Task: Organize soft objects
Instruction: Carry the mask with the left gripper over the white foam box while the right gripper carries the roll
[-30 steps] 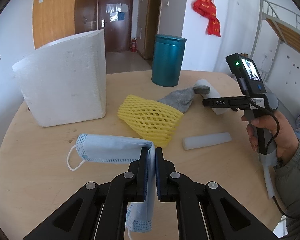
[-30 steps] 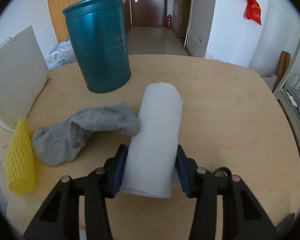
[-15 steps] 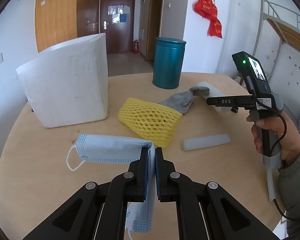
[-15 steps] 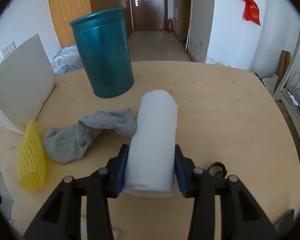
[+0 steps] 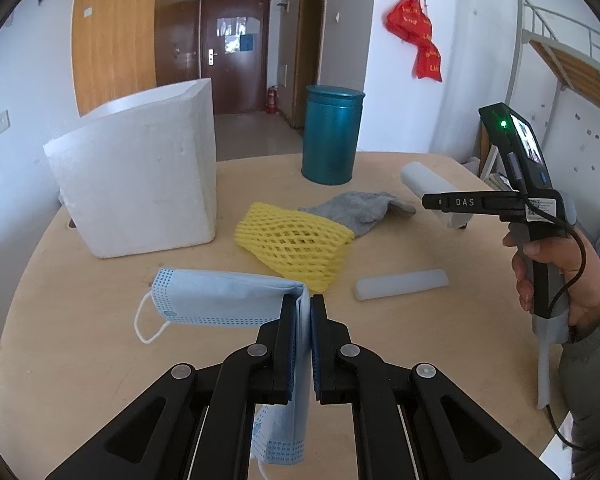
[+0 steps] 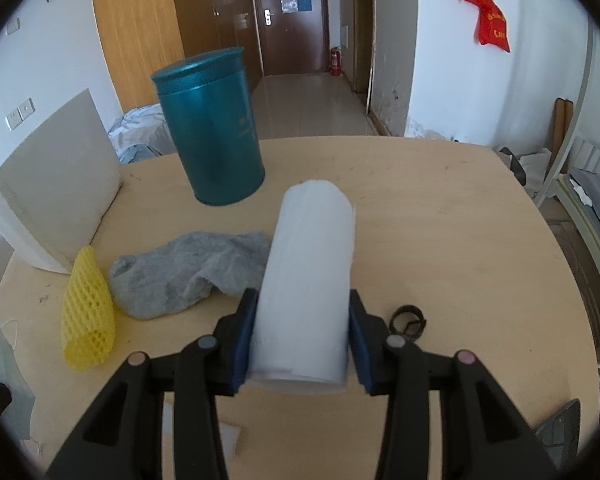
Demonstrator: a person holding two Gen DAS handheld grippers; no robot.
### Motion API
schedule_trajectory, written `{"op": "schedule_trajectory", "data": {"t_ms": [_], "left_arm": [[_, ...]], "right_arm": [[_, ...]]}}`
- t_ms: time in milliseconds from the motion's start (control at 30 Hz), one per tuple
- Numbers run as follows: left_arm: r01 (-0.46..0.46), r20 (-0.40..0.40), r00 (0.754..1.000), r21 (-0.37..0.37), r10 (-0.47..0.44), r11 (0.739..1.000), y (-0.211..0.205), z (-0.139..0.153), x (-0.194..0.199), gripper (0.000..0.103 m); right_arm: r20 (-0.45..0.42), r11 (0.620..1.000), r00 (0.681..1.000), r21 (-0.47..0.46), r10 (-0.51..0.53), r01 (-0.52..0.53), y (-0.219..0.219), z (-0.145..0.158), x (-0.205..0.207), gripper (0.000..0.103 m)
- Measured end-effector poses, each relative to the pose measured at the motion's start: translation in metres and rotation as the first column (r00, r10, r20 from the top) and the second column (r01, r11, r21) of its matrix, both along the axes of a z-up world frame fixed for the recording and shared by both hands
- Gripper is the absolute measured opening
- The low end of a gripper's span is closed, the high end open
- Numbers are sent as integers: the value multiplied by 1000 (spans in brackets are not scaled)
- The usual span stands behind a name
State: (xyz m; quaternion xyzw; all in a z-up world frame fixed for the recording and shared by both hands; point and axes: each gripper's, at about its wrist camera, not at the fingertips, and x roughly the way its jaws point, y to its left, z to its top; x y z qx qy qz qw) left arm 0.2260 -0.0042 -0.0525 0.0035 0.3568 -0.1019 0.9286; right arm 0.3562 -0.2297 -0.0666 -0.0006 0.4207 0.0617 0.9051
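Observation:
A blue face mask [image 5: 220, 300] lies folded on the round wooden table [image 5: 100, 344], and my left gripper [image 5: 305, 300] is shut on its folded edge, with the rest hanging between the fingers. My right gripper [image 6: 303, 300] is shut on a white paper roll [image 6: 308, 272], which lies lengthwise between the pads and points away. In the left wrist view that roll [image 5: 420, 176] sits raised over the table's right side, with a hand on the gripper handle. A grey sock [image 6: 188, 272] lies left of the roll, next to a yellow foam net [image 5: 296, 240].
A teal canister [image 6: 210, 128] stands at the back of the table. A white styrofoam box [image 5: 140, 184] stands at the left. A white foam strip [image 5: 400, 285] lies right of the mask. A black ring [image 6: 408, 316] lies on the table by the right finger.
My right gripper has drawn back and risen a little with the roll, away from the sock and the canister. My left gripper keeps its hold on the mask and stays in place.

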Motion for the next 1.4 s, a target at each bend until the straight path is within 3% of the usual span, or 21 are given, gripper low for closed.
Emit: {"op": "schedule_trajectory", "data": {"t_ms": [567, 1400], "left_arm": [[1, 43, 999, 6, -1, 1000, -2, 16, -24, 7], [-68, 94, 993, 18, 66, 998, 10, 38, -63, 7]], "right_arm": [[34, 999, 999, 24, 23, -24, 5, 14, -27, 47], [111, 986, 982, 38, 154, -159, 47, 42, -81, 47]]}}
